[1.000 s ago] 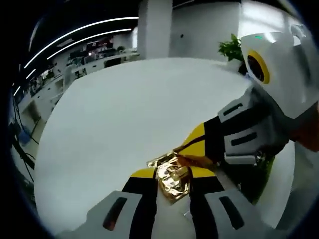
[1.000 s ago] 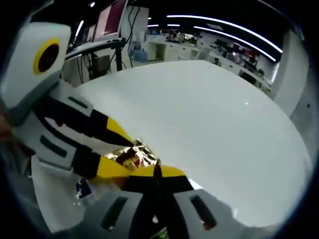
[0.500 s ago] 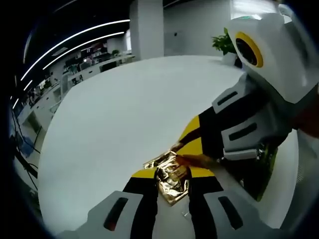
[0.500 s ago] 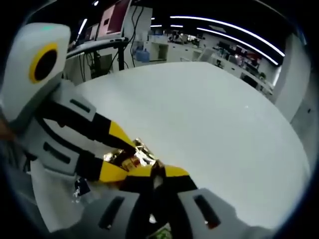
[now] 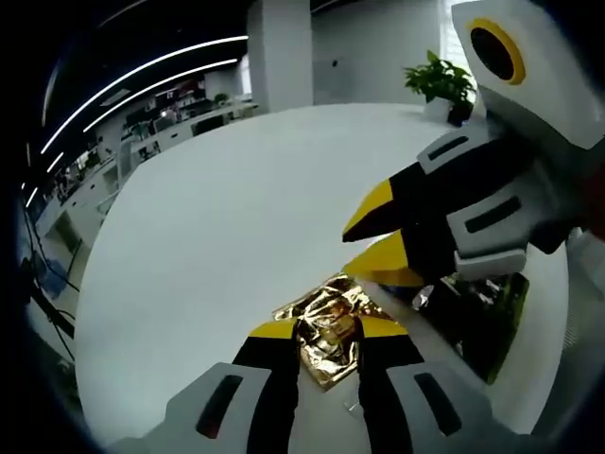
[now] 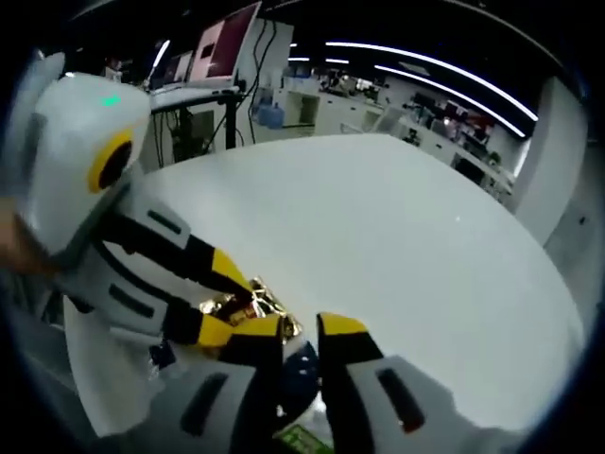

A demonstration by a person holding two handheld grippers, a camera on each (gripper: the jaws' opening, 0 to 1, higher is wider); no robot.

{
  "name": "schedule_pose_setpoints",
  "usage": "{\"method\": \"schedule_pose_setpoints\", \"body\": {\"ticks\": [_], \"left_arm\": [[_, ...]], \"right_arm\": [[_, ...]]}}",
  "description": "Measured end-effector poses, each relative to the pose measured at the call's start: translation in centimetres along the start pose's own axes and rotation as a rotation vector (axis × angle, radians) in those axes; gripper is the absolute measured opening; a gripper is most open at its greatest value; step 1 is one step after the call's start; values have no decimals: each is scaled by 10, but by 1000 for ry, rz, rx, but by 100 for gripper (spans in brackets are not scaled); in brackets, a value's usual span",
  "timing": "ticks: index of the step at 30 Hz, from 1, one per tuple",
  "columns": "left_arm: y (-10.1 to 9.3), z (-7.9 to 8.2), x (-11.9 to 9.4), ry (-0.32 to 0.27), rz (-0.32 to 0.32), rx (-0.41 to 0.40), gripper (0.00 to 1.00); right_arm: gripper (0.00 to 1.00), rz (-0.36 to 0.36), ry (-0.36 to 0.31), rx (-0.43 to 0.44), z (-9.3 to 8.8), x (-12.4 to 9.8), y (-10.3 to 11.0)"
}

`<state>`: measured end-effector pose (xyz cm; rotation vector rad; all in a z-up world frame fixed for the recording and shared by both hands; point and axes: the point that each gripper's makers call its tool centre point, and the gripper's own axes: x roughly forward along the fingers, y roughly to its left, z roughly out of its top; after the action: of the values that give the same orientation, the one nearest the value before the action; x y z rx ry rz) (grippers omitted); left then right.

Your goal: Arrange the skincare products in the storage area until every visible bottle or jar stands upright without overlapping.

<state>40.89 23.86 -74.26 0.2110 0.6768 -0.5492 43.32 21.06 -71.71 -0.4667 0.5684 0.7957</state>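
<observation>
White tabletop (image 5: 217, 218) spreads bare and wide ahead in the left gripper view; the left gripper (image 5: 326, 333) pinches a crinkled gold foil packet (image 5: 331, 326), the right gripper (image 5: 378, 236) parted just beside it. In the right gripper view, the right gripper (image 6: 301, 333) stands open over a dark blue item (image 6: 299, 371), the foil packet (image 6: 248, 301) clamped by the left gripper (image 6: 227, 298).

A white round table (image 5: 217, 218) is stretching out ahead, a potted green plant (image 5: 440, 83) is sitting at its far edge, and a monitor (image 6: 225, 45) is glowing pink behind the table.
</observation>
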Motion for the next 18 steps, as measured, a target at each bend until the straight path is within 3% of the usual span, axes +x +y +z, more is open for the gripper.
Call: {"method": "schedule_pose_setpoints", "body": {"ticks": [12, 18], "left_arm": [[-1, 6, -8, -1, 13, 0, 20], [-3, 11, -18, -12, 17, -3, 23]], "right_arm": [[18, -19, -19, 30, 2, -21, -8], [27, 4, -59, 52, 9, -37, 0]]}}
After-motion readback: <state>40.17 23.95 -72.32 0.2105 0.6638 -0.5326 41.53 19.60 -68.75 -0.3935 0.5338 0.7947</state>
